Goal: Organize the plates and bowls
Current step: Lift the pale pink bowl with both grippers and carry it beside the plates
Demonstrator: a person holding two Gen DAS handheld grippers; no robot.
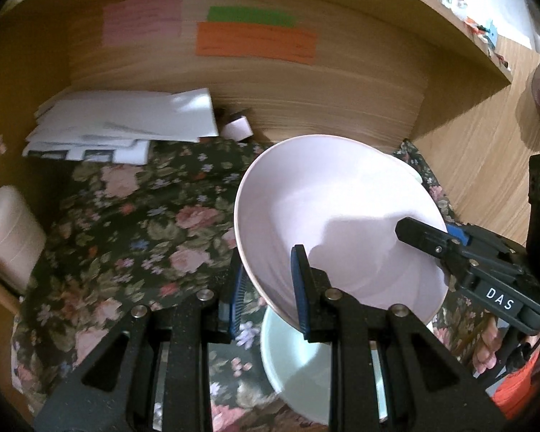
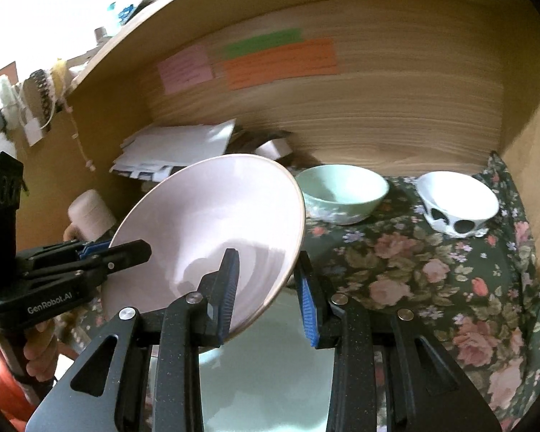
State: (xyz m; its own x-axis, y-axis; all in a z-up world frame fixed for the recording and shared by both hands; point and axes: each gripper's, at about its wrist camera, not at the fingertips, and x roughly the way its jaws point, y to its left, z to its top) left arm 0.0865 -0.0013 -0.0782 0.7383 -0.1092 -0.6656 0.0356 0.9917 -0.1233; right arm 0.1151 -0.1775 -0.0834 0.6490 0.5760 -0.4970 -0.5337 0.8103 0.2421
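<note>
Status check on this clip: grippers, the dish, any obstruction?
Left gripper and right gripper both clamped on pink plate's rim, plate tilted. Green plate directly below. Green bowl beyond, apart.

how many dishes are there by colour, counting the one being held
pink plate: 1
pale green plate: 1
green bowl: 1
white bowl: 1
total: 4

The tilted plate [image 2: 212,230] hangs above the tablecloth [image 2: 432,270], 2 bowls [image 2: 342,194] to its right.
</note>
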